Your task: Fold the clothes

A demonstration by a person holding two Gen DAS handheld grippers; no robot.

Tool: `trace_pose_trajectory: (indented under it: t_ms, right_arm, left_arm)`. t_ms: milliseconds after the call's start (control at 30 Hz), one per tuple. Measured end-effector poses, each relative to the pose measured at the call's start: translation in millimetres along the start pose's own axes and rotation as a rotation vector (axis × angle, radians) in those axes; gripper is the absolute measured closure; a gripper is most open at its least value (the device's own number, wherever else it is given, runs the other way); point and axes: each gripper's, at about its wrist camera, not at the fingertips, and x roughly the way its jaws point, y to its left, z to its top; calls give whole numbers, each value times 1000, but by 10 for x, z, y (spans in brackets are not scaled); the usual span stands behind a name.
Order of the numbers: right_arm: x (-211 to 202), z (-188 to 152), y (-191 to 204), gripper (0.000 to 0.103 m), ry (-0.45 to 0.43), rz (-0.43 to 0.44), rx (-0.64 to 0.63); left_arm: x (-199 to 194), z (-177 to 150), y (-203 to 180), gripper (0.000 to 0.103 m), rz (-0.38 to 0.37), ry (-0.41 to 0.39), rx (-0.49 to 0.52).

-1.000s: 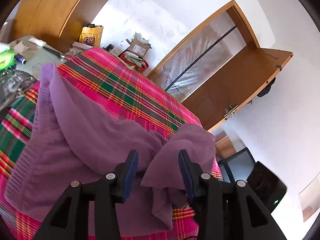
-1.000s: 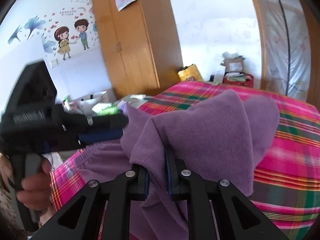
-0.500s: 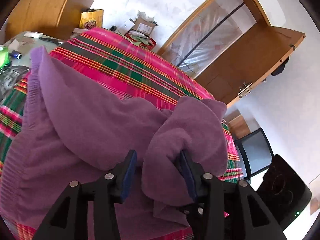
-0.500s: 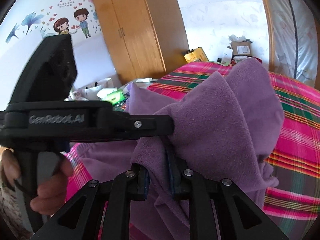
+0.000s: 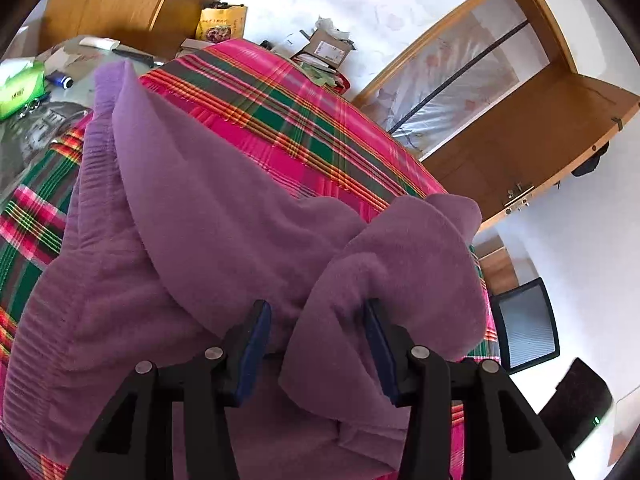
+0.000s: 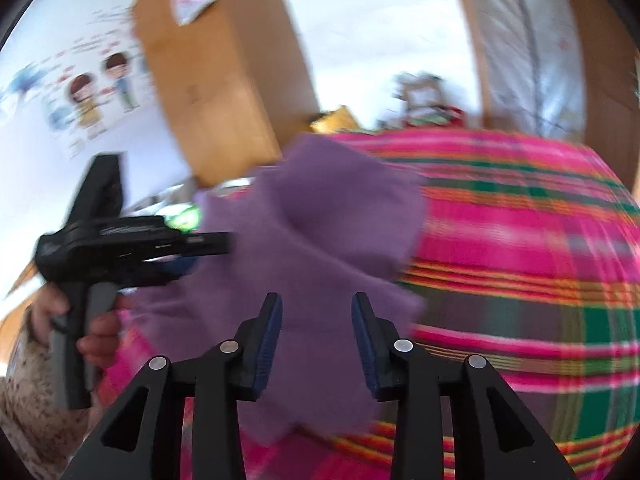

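While the purple garment lies heaped on it, the plaid bed serves as the landmark for every line below.

Bed: plaid bedspread (image 5: 304, 120) in pink, green and orange, filling the middle of both views.

Garment: purple fleece garment (image 5: 192, 216) bunched on the bed, one ribbed edge toward the near side, a rolled fold (image 5: 404, 280) raised on the right in the left wrist view.

Left gripper (image 5: 318, 344): fingers spread wide over the garment; the rolled fold sits between them and drapes against the right finger (image 5: 378, 344), the left finger (image 5: 254, 344) stands clear of it. Jaws have just been opening.

Right gripper (image 6: 317, 340): fingers apart above the garment (image 6: 320, 240), pads not pressing on cloth; jaws have just been opening. Picture is motion-blurred.

Only in left wrist view: open wooden door (image 5: 532, 132) beyond the bed, mesh chair (image 5: 524, 328) beside the bed's far corner, green tissue pack (image 5: 18, 88) on a cluttered surface beside the bed.

Only in right wrist view: the left gripper's body (image 6: 120, 252) from the side, held by a hand (image 6: 96, 332) at the bed's edge; wardrobe (image 6: 216, 72) and cartoon wall stickers (image 6: 100, 96) behind the bed.
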Motion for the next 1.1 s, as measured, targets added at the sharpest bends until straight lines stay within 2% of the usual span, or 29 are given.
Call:
trace_pose_trajectory:
  t_ms: [133,267,300,367,400,533,633,800,1000,1067,1100]
  right_arm:
    - [22,-13,-220,65,6,27,72]
    - [152,73,-290,65,21,71,87]
    - [204,97,-301,64,31,82,93]
    - [306,114,-326,54,61,112,125]
    - [341,114,-332,45,72,129,139]
    - [323,95,-353,45,65,138,148]
    - [282,56,-448,45,58,115,195]
    - [365,-26,-524,41,107,151,261]
    - [495,-9,-496,39,143,244,314]
    - [488,2,-476,44,140,289,326]
    - [475,10,-454,55,136,301,320]
  left_arm:
    - [36,27,23,54,5,5,-6]
    - [38,31,10,53,14,5,-3]
    - [42,36,16,53,15,6,-6]
    - [44,38,31,53,16,5,-14]
    - [44,38,36,53,17,4,-16]
    - [75,53,55,52,19,12,-19]
    - [70,51,61,52,20,12,-20]
    - [54,42,75,51,21,10,-24]
    - [67,18,72,52,16,8,-41]
    - [69,3,58,53,7,11,-47]
    - [70,-6,44,54,5,13,-49]
